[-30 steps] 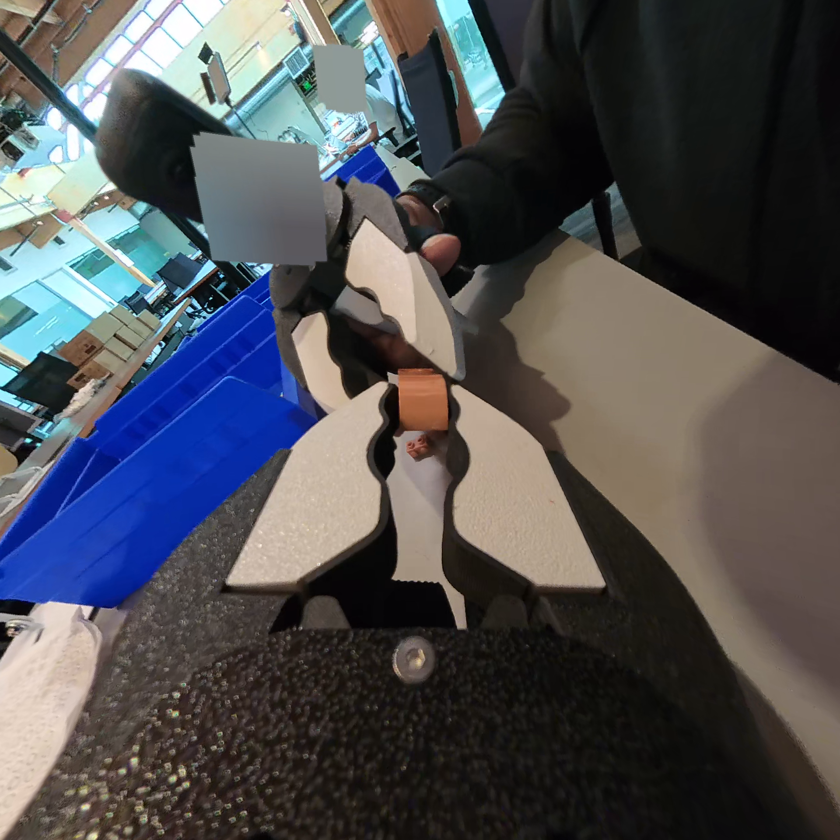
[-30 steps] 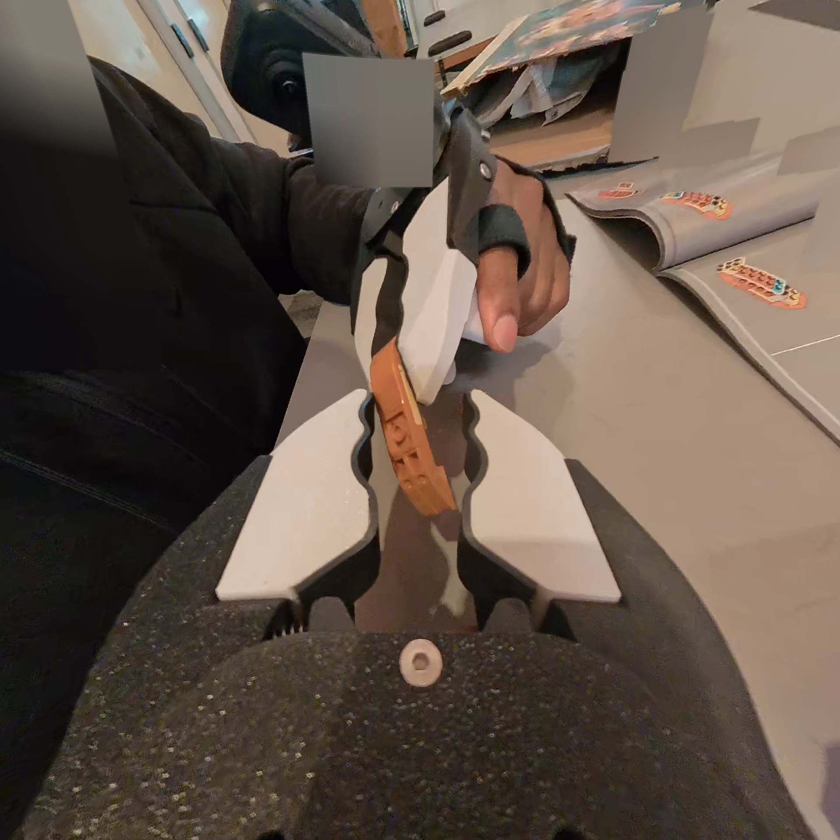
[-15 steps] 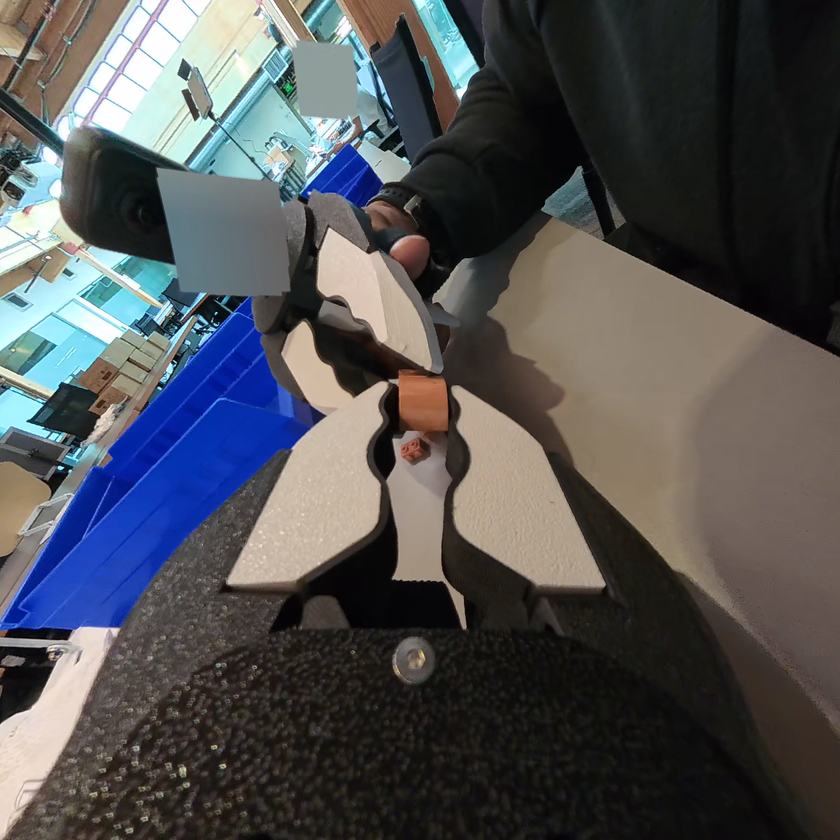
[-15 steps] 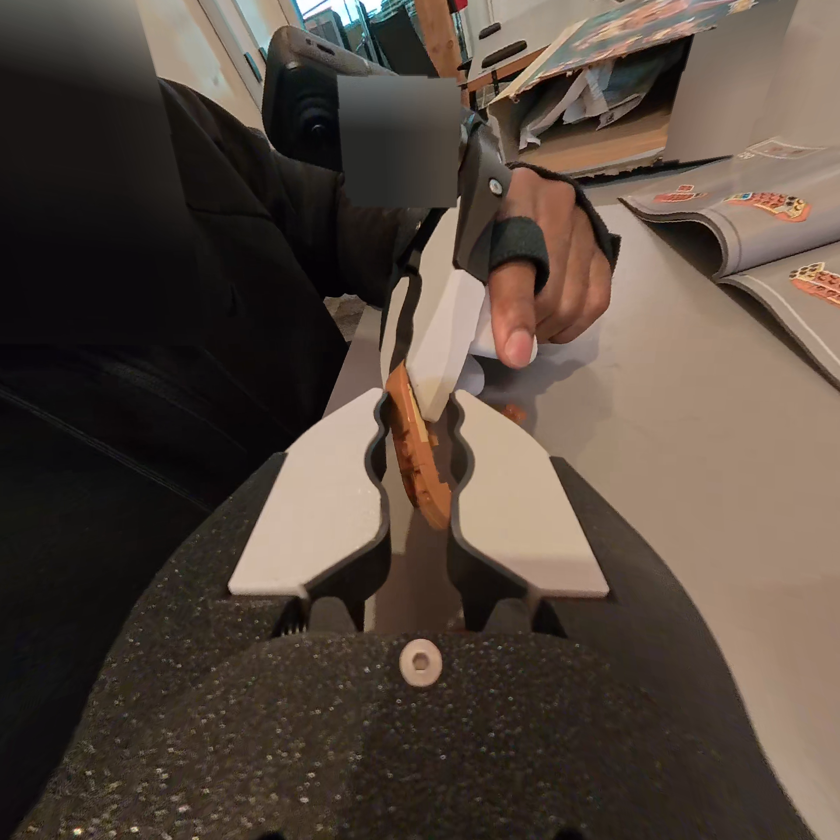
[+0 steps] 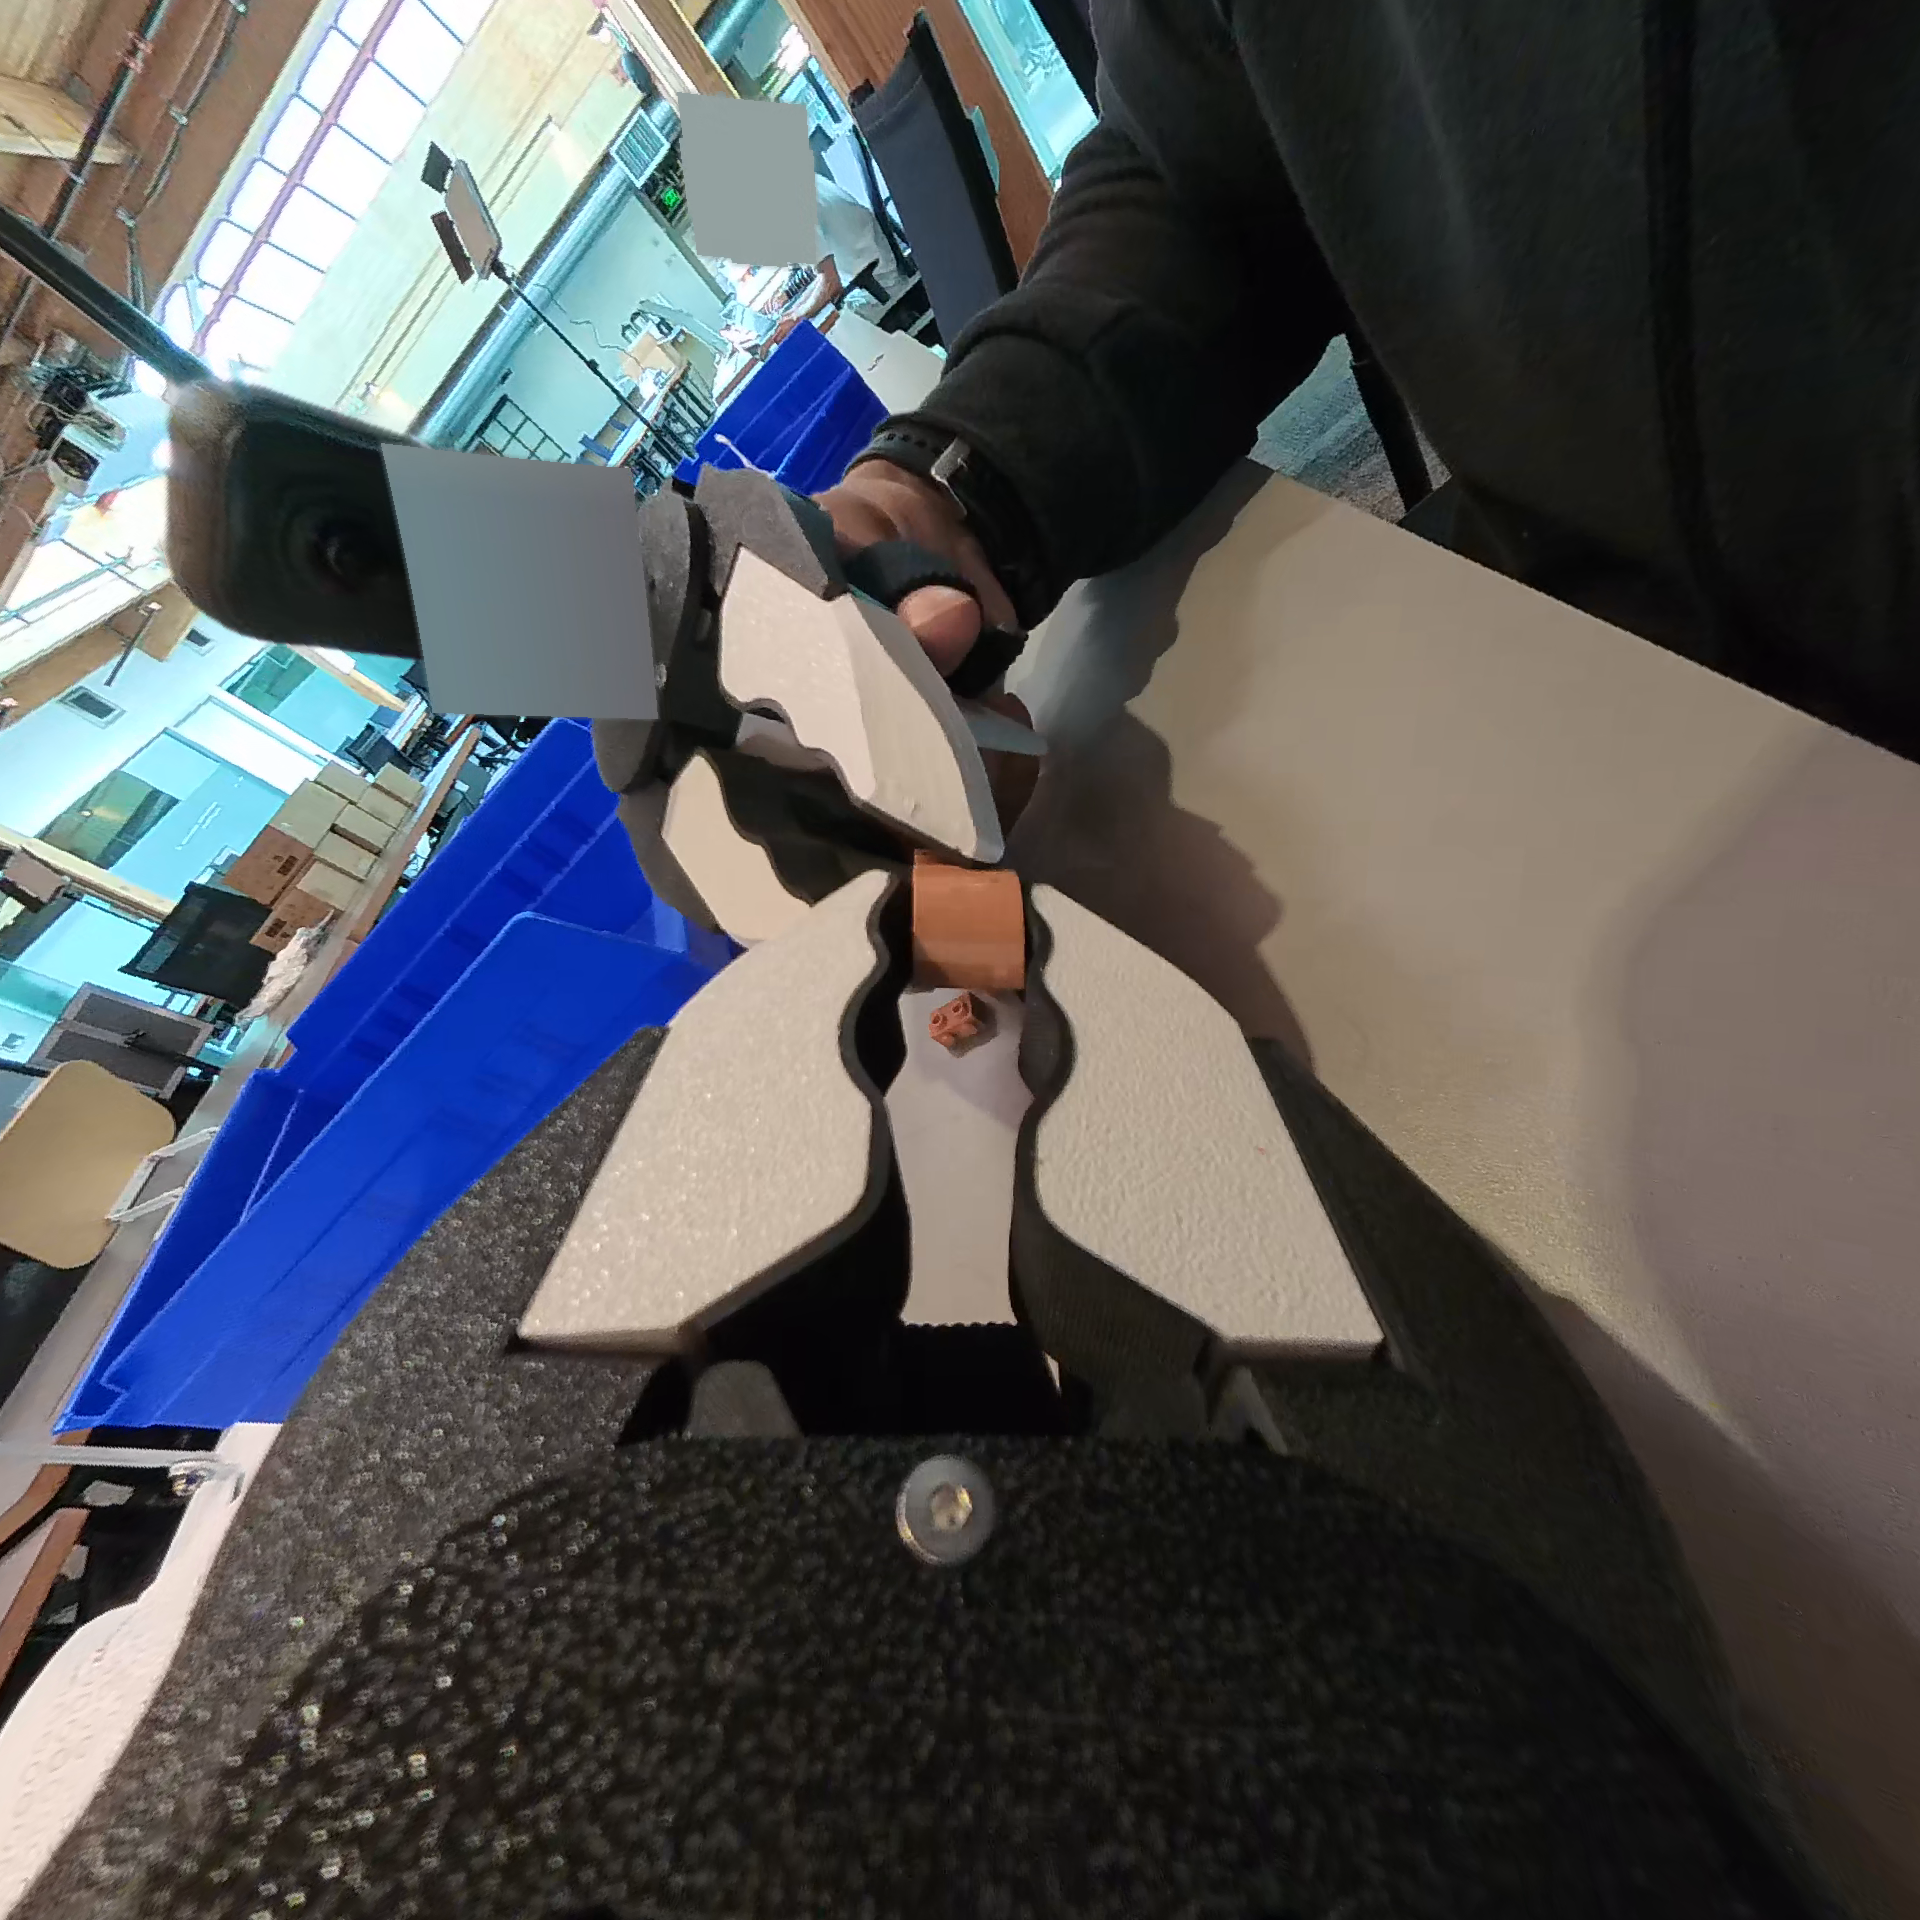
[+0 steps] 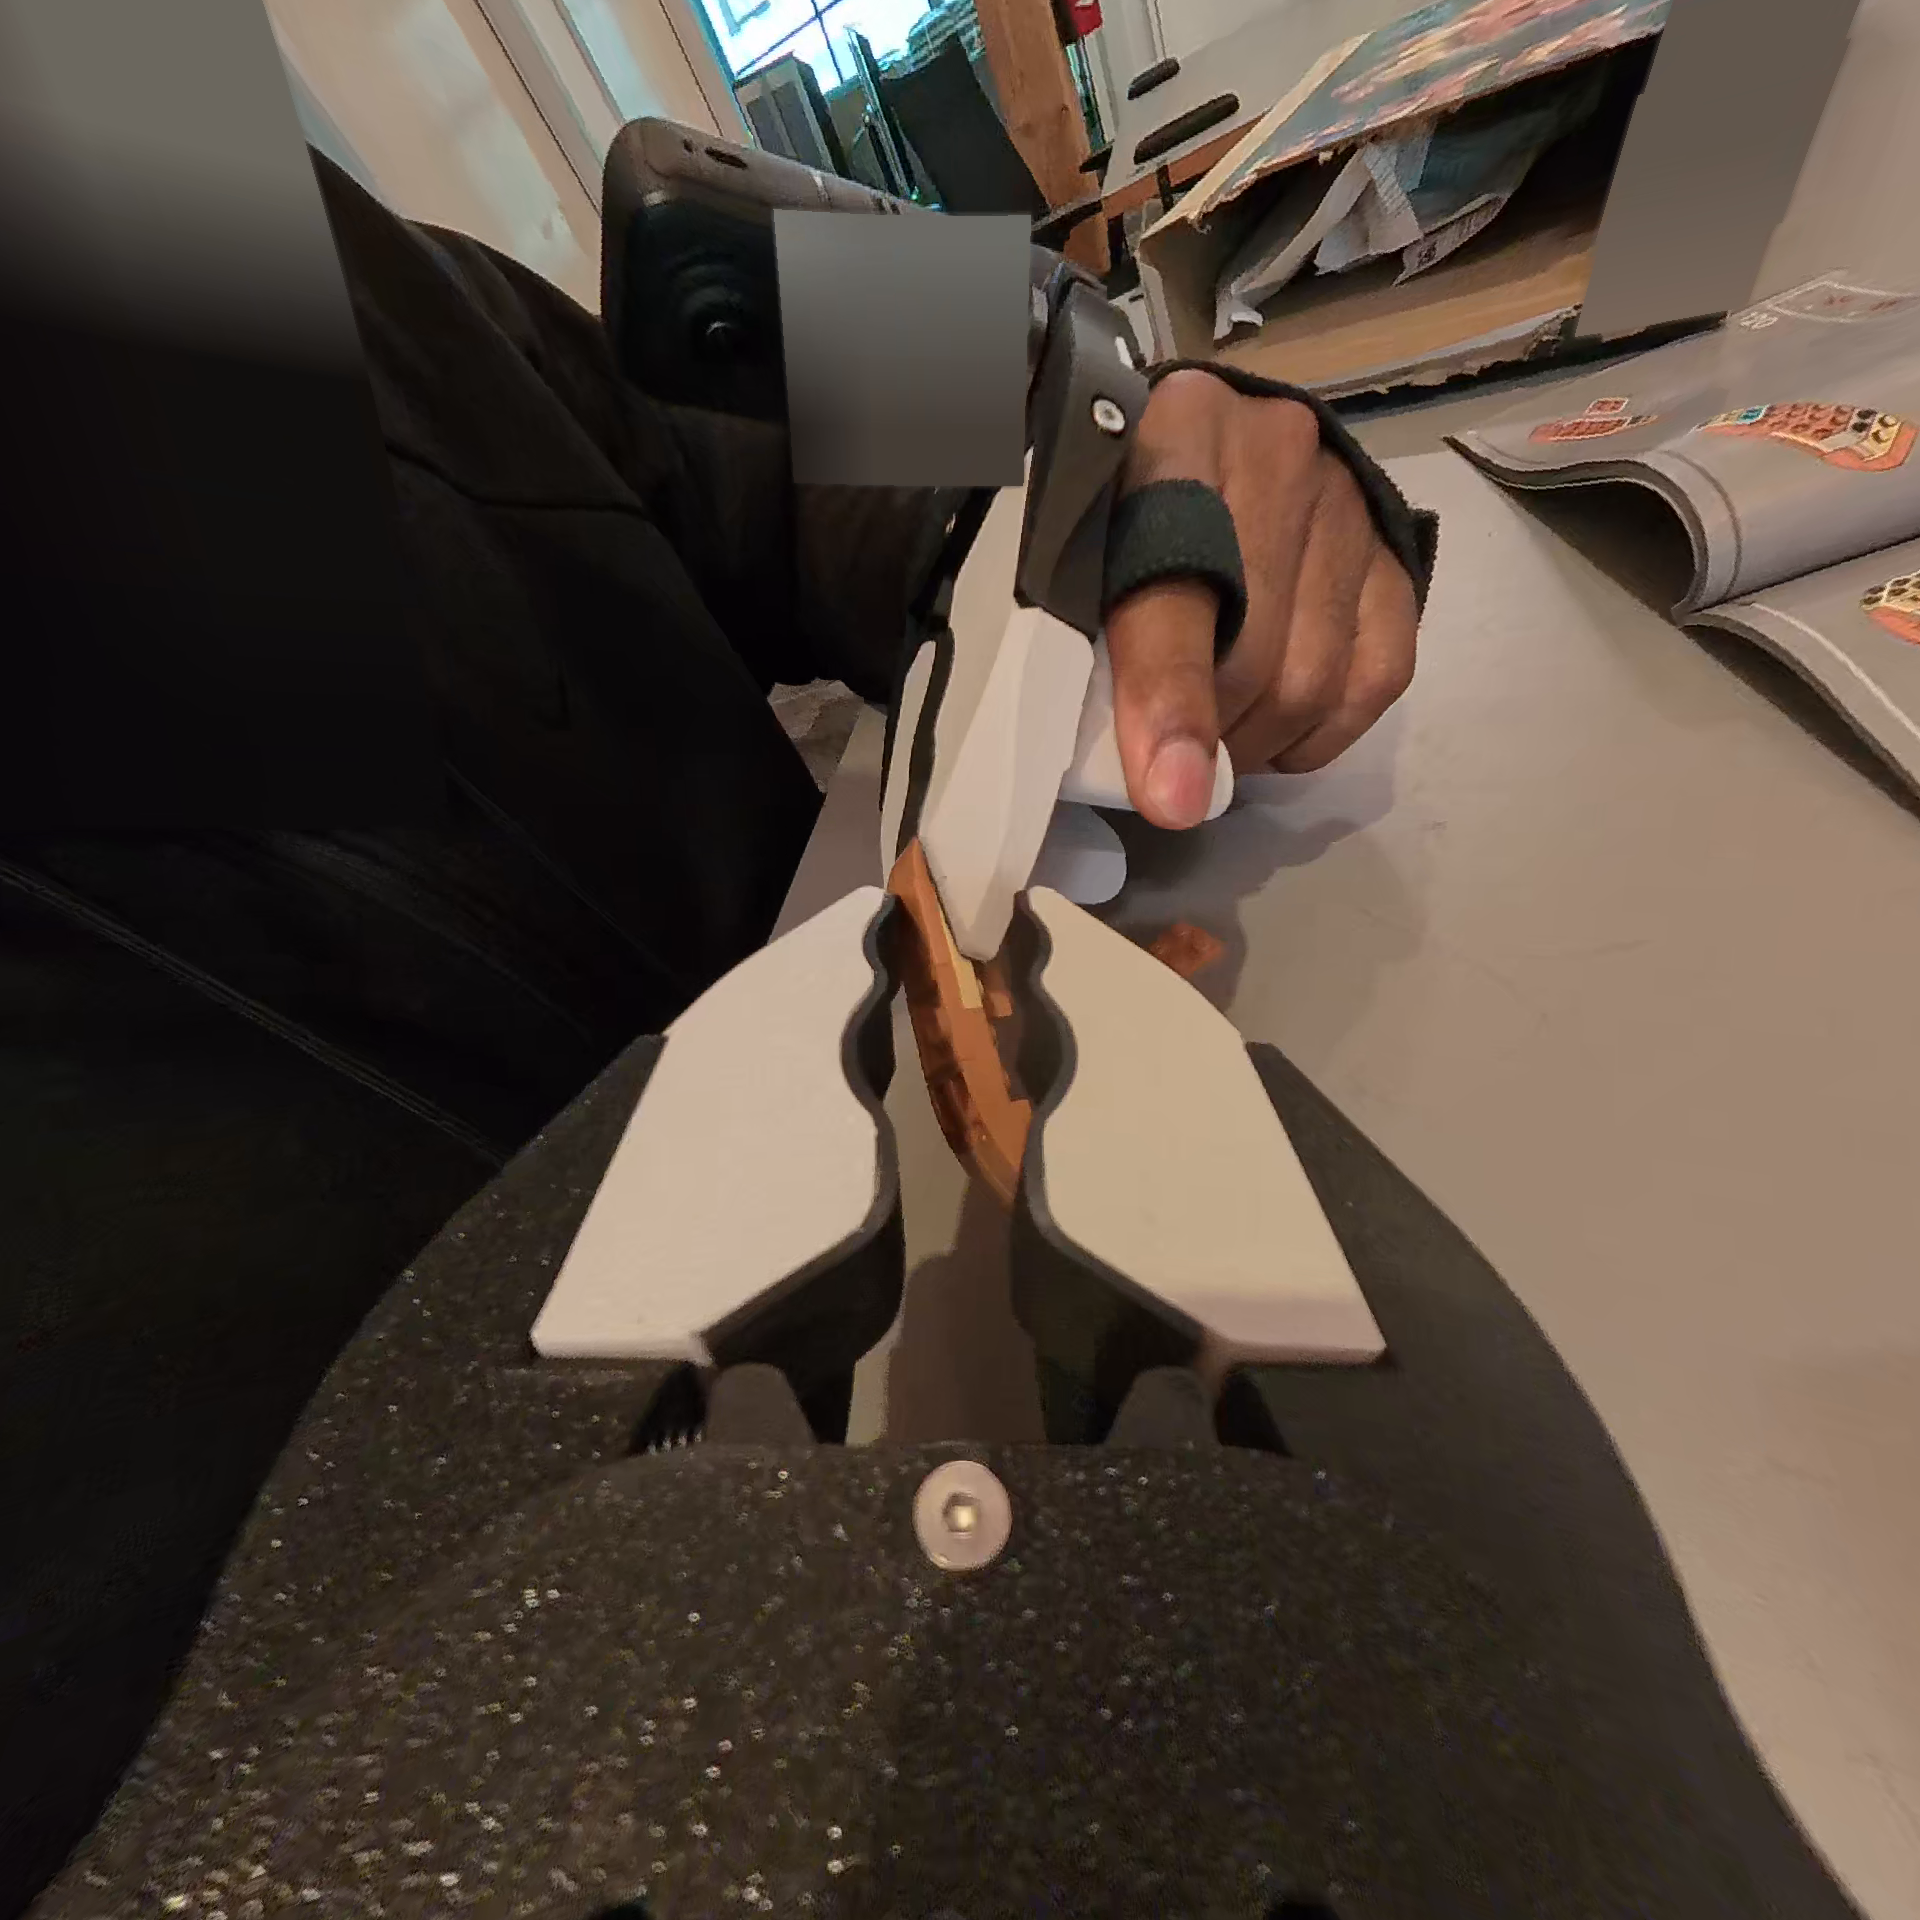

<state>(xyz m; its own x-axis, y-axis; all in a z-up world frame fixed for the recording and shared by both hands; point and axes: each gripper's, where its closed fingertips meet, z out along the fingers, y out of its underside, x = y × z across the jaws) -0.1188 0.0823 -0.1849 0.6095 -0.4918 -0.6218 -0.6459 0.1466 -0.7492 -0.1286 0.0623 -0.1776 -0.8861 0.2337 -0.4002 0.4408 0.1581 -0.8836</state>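
In the left wrist view we see blue bins (image 5: 416, 1039) down the left side of the frame, a grey table (image 5: 1455, 935) filling the right, and a dark sleeve (image 5: 1143, 312) at upper right. At centre our left gripper (image 5: 966, 925) has its jaws clamped on an orange-brown brick piece (image 5: 966, 930), both pads pressed to its sides. Just below it, between the fingers, a tiny brown brick (image 5: 958, 1020) lies on the table. Above the piece the right gripper (image 5: 831, 790) comes in from upper left, one fingertip touching the piece's top edge.

In the right wrist view dark clothing (image 6: 312, 831) fills the left side. At centre the right gripper (image 6: 956, 997) has its jaws closed in on the same piece (image 6: 961, 1049), seen edge-on as a long curved strip; the right pad touches its lower end, while contact at the left pad we cannot tell. The left gripper (image 6: 940, 883) grips the piece's upper end from above, held by a hand (image 6: 1268, 603). A small brown brick (image 6: 1190, 943) lies right of centre, and an open booklet (image 6: 1766, 520) sits at upper right.
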